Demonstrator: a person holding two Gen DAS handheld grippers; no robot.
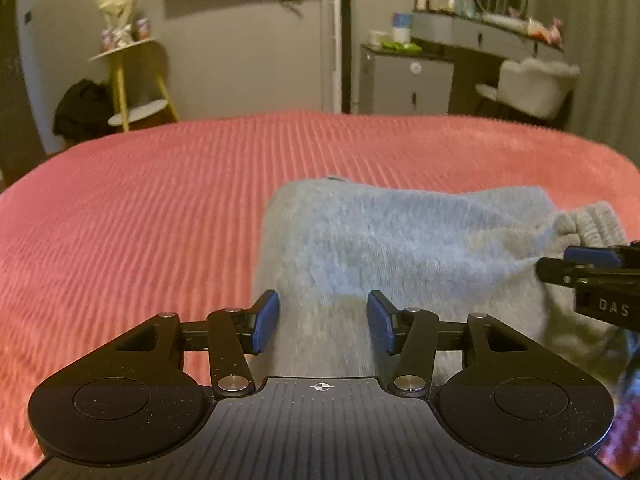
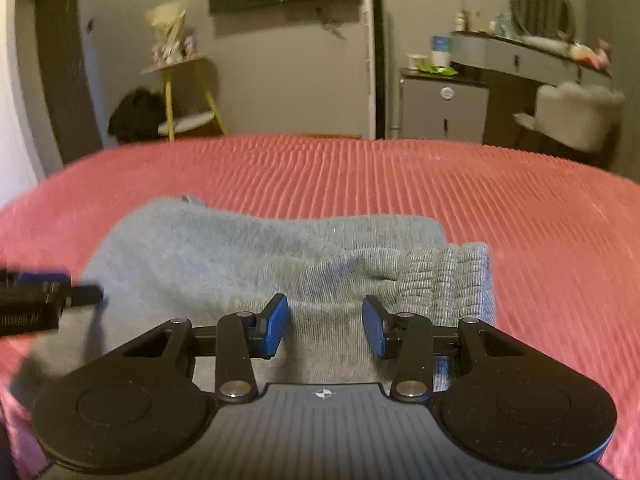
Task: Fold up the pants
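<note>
Grey pants (image 1: 400, 240) lie folded into a thick bundle on the red ribbed bedspread (image 1: 140, 220). A ribbed cuff (image 2: 448, 280) sticks out at the bundle's right end. My left gripper (image 1: 323, 326) hovers over the near left part of the pants (image 2: 224, 252), blue pads apart, with cloth lying below the gap and not pinched. My right gripper (image 2: 325, 326) is also open above the near edge of the bundle beside the cuff. Each gripper shows in the other's view: the right gripper (image 1: 554, 261) at the right edge, the left gripper (image 2: 80, 284) blurred at the left edge.
The bedspread (image 2: 520, 220) stretches bare to the left, right and far side of the pants. Beyond the bed's far edge stand a yellow-legged side table (image 1: 128, 80), a black bag (image 1: 80, 108) on the floor, a grey cabinet (image 1: 408, 80), a dressing table with a mirror (image 1: 496, 28) and a white chair (image 1: 536, 84).
</note>
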